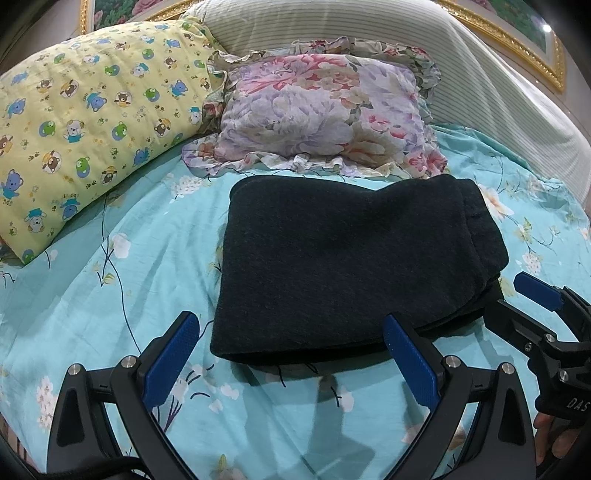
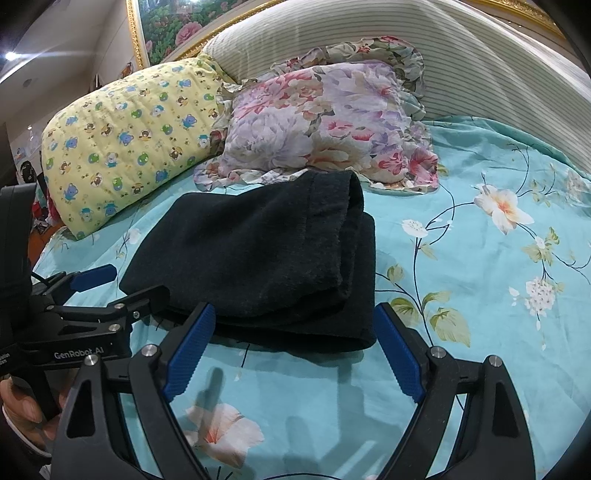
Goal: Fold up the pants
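The dark, near-black pants (image 1: 351,258) lie folded into a thick rectangle on the teal flowered bedsheet (image 1: 110,295), and the layered edges show on their right side (image 2: 354,258). My left gripper (image 1: 290,319) is open at the pants' near left edge, with its right pad (image 1: 410,358) by the near corner and nothing pinched. My right gripper (image 2: 295,310) is open at the near right edge, its blue pads (image 2: 190,350) wide apart and bare. Each gripper shows in the other's view: the right one (image 1: 517,306) at the pants' right corner, the left one (image 2: 125,284) at their left.
A yellow bear-print pillow (image 1: 85,122) and a floral ruffled pillow (image 1: 317,110) lie just behind the pants. A striped cushion (image 1: 406,37) leans on a gold-framed headboard (image 2: 136,33). Bare sheet (image 2: 480,240) stretches to the right of the pants. A hand (image 2: 22,410) holds the left gripper's handle.
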The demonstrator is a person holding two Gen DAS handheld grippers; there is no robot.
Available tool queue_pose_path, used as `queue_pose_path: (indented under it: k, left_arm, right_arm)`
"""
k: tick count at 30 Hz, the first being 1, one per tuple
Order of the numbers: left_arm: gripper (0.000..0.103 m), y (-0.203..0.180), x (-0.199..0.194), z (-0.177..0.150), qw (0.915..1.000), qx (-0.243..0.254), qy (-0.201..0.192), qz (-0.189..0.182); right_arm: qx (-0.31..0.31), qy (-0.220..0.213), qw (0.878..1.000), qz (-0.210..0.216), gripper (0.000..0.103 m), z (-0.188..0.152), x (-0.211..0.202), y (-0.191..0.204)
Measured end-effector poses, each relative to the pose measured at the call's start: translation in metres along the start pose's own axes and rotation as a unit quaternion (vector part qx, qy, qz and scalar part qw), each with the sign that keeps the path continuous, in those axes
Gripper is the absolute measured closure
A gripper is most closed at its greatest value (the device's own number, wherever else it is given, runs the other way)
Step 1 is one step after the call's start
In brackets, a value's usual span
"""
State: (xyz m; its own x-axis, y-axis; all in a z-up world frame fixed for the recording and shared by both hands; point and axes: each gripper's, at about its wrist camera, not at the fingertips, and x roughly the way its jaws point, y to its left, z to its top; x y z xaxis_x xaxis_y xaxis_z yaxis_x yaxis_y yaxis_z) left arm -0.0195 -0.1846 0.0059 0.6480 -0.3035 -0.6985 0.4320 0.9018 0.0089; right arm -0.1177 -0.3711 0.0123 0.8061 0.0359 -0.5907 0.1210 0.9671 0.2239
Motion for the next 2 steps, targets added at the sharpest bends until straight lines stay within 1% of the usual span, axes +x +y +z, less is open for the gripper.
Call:
queue_pose_path:
  k: [2]
  left_arm:
    - [0.003, 0.0013, -0.0003, 0.0013, 1.0000, -0.005, 0.002, 0.005]
  right_arm:
    - [0.000, -0.002, 1.000, 0.000, 0.016, 0.0011, -0.0007, 0.0004]
